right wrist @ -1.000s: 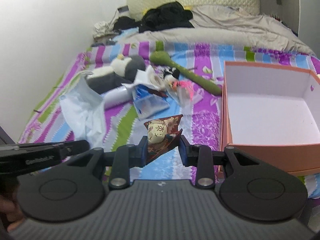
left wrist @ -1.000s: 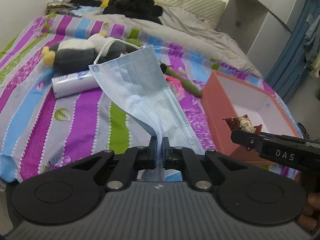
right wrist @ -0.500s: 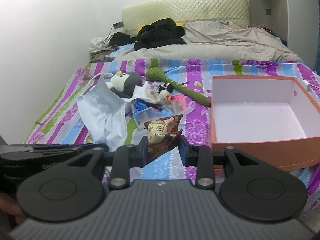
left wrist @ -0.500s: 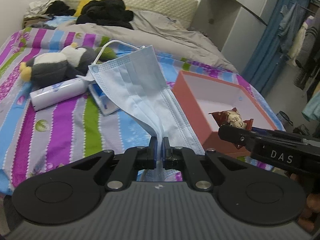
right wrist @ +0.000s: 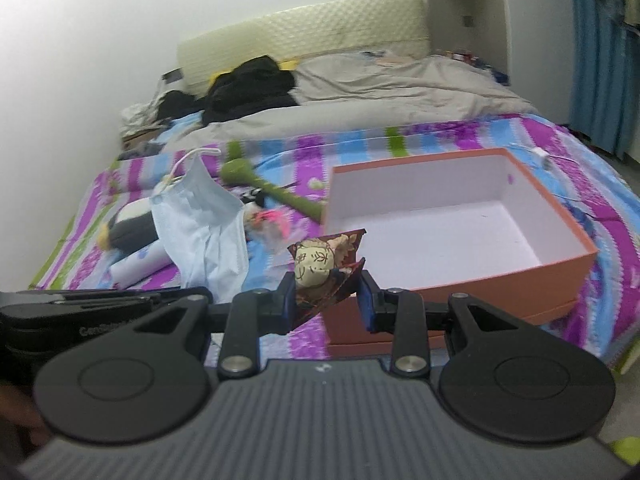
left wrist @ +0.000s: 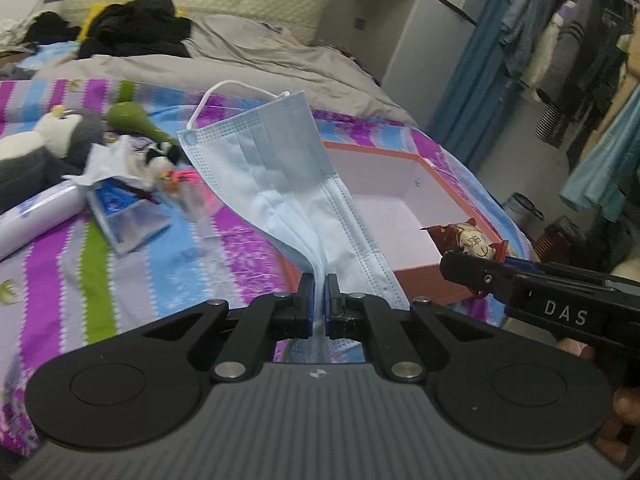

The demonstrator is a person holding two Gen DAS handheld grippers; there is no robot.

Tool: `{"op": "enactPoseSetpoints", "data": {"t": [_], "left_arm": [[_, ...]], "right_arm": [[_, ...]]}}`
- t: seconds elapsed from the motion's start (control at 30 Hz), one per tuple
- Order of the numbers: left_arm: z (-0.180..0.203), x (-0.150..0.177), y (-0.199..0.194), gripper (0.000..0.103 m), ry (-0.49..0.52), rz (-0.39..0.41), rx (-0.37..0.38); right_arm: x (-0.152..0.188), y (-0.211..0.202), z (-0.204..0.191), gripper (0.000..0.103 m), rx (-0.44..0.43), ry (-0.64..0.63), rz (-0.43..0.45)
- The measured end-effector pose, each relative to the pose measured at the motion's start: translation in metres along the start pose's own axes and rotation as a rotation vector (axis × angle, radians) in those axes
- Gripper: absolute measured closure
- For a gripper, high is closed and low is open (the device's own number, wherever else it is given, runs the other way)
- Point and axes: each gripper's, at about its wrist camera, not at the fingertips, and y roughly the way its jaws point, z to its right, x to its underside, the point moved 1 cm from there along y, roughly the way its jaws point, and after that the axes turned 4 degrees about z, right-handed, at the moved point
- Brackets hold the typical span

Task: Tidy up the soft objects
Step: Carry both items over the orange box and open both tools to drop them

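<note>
My left gripper [left wrist: 319, 294] pinches a pleated blue mask [left wrist: 276, 176]; my right gripper [right wrist: 328, 296] clamps a crinkled, seemingly foil sachet [right wrist: 326, 264] beside the orange box [right wrist: 460, 264].

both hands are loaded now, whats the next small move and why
Probably carry the right gripper forward over the orange box and open its fingers. It is shut on the small patterned pouch just short of the box's near wall, and the box interior looks empty. The left gripper, shut on the blue face mask, could follow.
</note>
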Motion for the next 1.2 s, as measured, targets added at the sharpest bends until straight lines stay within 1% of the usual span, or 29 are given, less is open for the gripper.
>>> {"op": "enactPoseSetpoints", "data": {"t": [0.17,0.33,0.43,0.63,0.87,1.07,1.1,1.13,1.2], "left_arm": [[0.014,-0.015,0.038,0.097,0.027,-0.039,0.047],[0.027,-0.032,0.085,0.097,0.053,-0.077,0.081],[0.036,-0.040,0.120,0.097,0.067,-0.127,0.111],[0.050,-0.050,0.193,0.097,0.086,-0.196,0.106],[0.052,-0.065,0.268,0.097,0.054,-0.250,0.099],[0.059,-0.064,0.315,0.096,0.030,-0.286,0.087],[0.059,-0.062,0.320,0.096,0.025,-0.293,0.087],[0.059,-0.060,0.324,0.093,0.016,-0.291,0.084],[0.059,-0.057,0.328,0.067,-0.009,-0.304,0.077]], "right_arm": [[-0.005,0.014,0.027,0.068,0.046,0.041,-0.017],[-0.014,0.040,0.056,0.068,0.087,0.075,-0.045],[-0.020,0.059,0.075,0.068,0.104,0.087,-0.066],[-0.026,0.109,0.112,0.068,0.116,0.102,-0.128],[-0.024,0.161,0.155,0.068,0.144,0.155,-0.190],[-0.022,0.193,0.187,0.067,0.161,0.162,-0.244],[-0.021,0.195,0.191,0.065,0.160,0.166,-0.247],[-0.020,0.197,0.195,0.064,0.162,0.174,-0.250],[-0.019,0.200,0.200,0.060,0.165,0.192,-0.267]]}}
